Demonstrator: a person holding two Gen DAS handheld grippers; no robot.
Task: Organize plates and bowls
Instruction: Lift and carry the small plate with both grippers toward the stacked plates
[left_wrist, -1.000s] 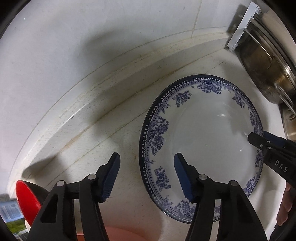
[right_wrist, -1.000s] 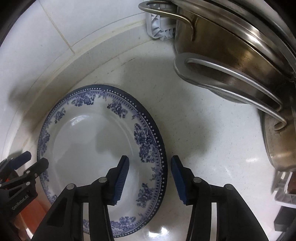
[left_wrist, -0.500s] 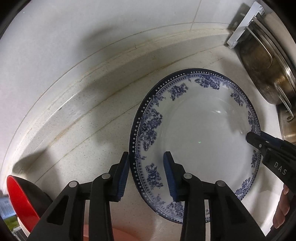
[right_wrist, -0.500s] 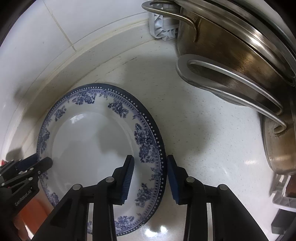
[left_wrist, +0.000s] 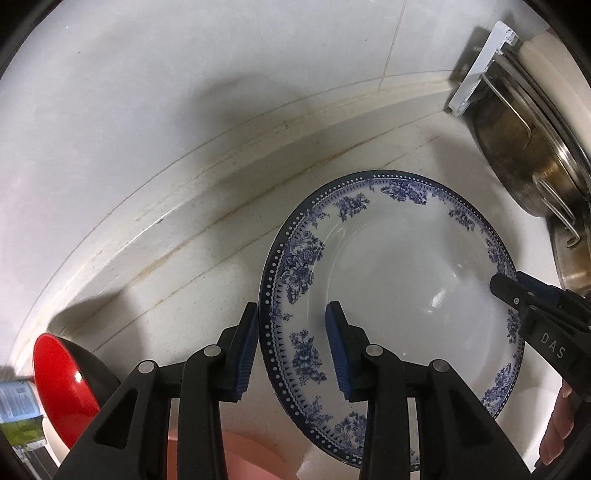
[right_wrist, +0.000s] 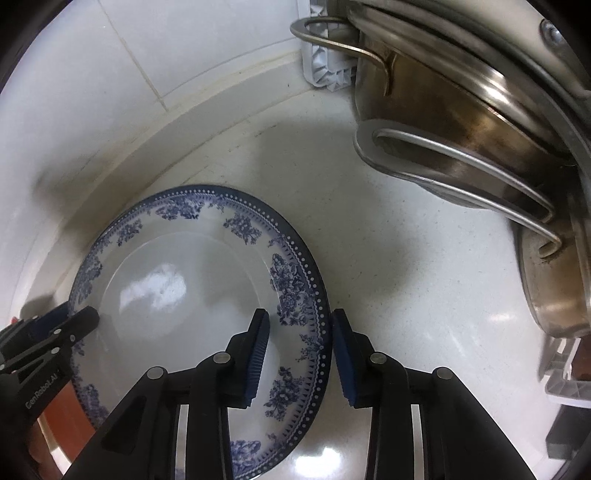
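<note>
White plate (left_wrist: 391, 295) with blue floral border; red bowl (left_wrist: 61, 384).

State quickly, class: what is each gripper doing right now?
Left gripper: closed on the blue-patterned plate rim.
Right gripper: closed on the plate's opposite rim.

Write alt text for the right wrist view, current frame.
Right tool straddles the right rim of a blue-and-white floral plate on a white counter, pads either side. The left tool reaches the opposite rim; steel pots sit upper right.
</note>
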